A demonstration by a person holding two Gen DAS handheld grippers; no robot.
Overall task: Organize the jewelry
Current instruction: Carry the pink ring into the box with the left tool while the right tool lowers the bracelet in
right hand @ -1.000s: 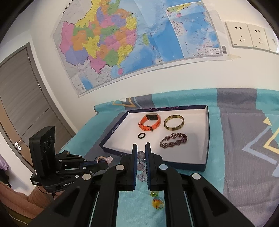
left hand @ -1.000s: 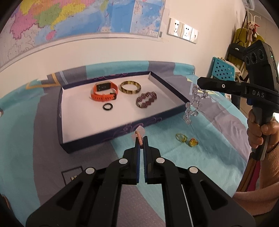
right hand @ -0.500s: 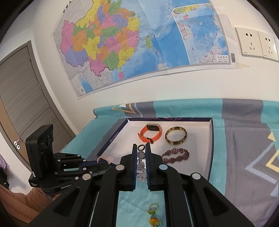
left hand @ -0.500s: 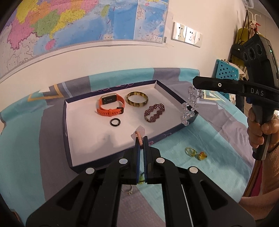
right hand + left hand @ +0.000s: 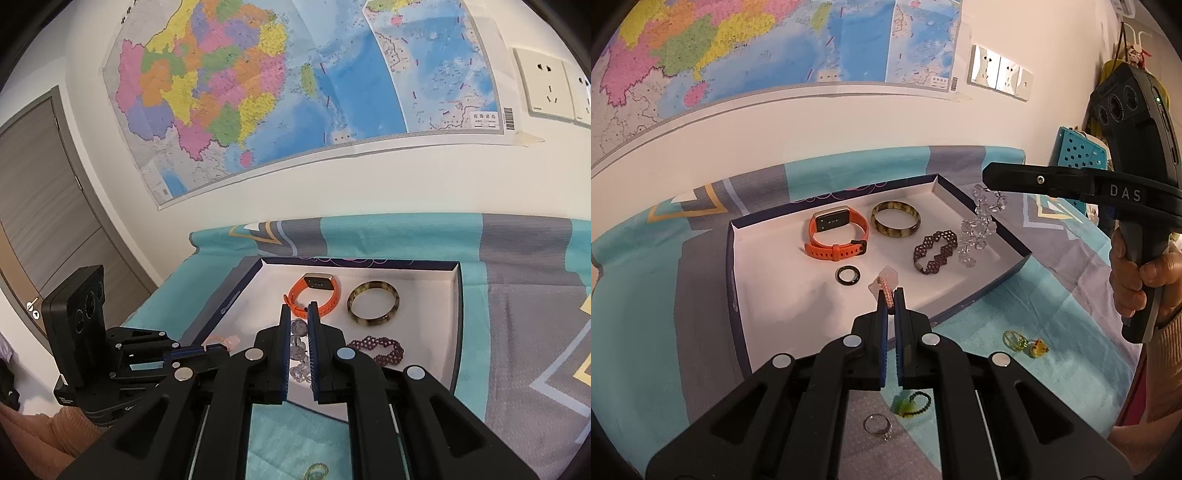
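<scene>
A dark blue tray (image 5: 990,288) with a white floor holds an orange watch (image 5: 836,236), a tortoiseshell bangle (image 5: 896,223), a purple beaded bracelet (image 5: 935,252) and a black ring (image 5: 848,275). My left gripper (image 5: 891,293) is shut on a pink beaded bracelet (image 5: 885,287) above the tray's front part. My right gripper (image 5: 297,309) is shut on a clear crystal bracelet (image 5: 299,350), which hangs over the tray's right side (image 5: 979,225).
On the teal and grey cloth (image 5: 1015,387) in front of the tray lie a green ring (image 5: 1013,338), a yellow ring (image 5: 1038,348), a silver ring (image 5: 877,425) and a small green and black piece (image 5: 911,403). A wall with a map stands behind.
Both grippers have moved forward over the tray, each carrying its bracelet. The crystal bracelet now hangs inside the tray's right edge, and the pink bracelet is over the white floor.
</scene>
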